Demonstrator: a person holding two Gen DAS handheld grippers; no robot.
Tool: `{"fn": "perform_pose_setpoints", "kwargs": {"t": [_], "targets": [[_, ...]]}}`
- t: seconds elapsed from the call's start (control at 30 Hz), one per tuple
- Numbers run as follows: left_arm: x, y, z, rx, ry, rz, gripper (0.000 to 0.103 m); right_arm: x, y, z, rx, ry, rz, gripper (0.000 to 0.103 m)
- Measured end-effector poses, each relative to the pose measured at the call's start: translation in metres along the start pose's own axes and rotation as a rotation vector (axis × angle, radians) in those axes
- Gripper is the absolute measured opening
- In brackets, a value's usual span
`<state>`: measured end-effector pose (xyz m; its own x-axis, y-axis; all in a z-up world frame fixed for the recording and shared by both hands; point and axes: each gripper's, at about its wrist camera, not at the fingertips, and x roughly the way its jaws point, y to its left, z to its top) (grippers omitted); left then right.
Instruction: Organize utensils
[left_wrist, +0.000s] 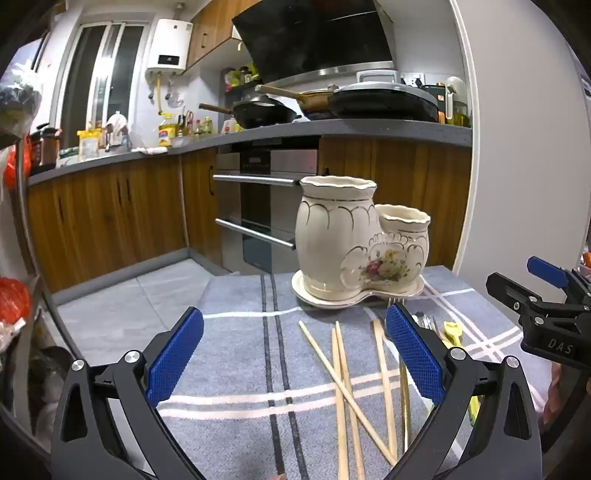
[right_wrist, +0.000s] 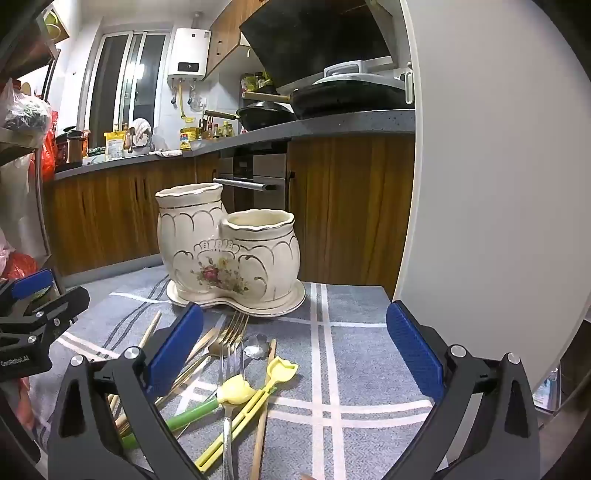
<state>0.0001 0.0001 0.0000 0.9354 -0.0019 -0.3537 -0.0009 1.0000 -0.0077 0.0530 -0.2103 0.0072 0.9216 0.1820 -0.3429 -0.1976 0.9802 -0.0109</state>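
A cream ceramic holder (left_wrist: 343, 236) with a tall and a short pot stands on its saucer at the far side of the grey plaid cloth (left_wrist: 236, 350); it also shows in the right wrist view (right_wrist: 229, 251). Both pots look empty. Several wooden chopsticks (left_wrist: 345, 384) lie crossed on the cloth between my left gripper's pads. My left gripper (left_wrist: 295, 354) is open and empty above them. In the right wrist view, forks (right_wrist: 232, 339), a yellow tulip-ended utensil (right_wrist: 236, 389), a yellow spade-ended utensil (right_wrist: 280, 369) and a chopstick (right_wrist: 264, 406) lie in a heap. My right gripper (right_wrist: 295, 354) is open and empty over them.
The cloth ends at the table's far edge, with tiled floor (left_wrist: 122, 306) beyond on the left. A white wall panel (right_wrist: 498, 184) rises close on the right. Kitchen cabinets, an oven (left_wrist: 266, 210) and a counter with pans stand behind.
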Motion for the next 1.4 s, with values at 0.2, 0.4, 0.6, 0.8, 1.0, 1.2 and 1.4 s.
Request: {"fn": "perform_pose_setpoints", "kwargs": {"t": [0.2, 0.4, 0.6, 0.8, 1.0, 1.2, 1.4], "targets": [[-0.0005, -0.0004, 0.0, -0.007, 0.007, 0.003, 0.098, 0.0054, -0.0012, -0.0015, 0.005, 0.011, 0.003, 0.098], [0.0062, 0.0012, -0.0035, -0.013, 0.018, 0.0, 0.098, 0.0032, -0.0008, -0.0005, 0.004, 0.015, -0.011, 0.098], [0.0049, 0.0007, -0.0015, -0.015, 0.023, 0.0, 0.098, 0.0026, -0.0003, -0.002, 0.007, 0.018, -0.018, 0.098], [0.0055, 0.0009, -0.002, -0.014, 0.022, 0.001, 0.098, 0.0024, -0.0005, -0.0015, 0.006, 0.018, -0.016, 0.098], [0.0053, 0.0011, -0.0023, -0.012, 0.023, -0.001, 0.098, 0.0019, -0.0002, -0.0016, 0.006, 0.018, -0.017, 0.098], [0.0062, 0.0, -0.0031, -0.012, 0.024, 0.0, 0.098, 0.0024, 0.0002, -0.0024, 0.007, 0.02, -0.016, 0.098], [0.0088, -0.0005, -0.0049, -0.011, 0.027, 0.0, 0.098, 0.0026, 0.0, -0.0024, 0.006, 0.024, -0.018, 0.098]]}}
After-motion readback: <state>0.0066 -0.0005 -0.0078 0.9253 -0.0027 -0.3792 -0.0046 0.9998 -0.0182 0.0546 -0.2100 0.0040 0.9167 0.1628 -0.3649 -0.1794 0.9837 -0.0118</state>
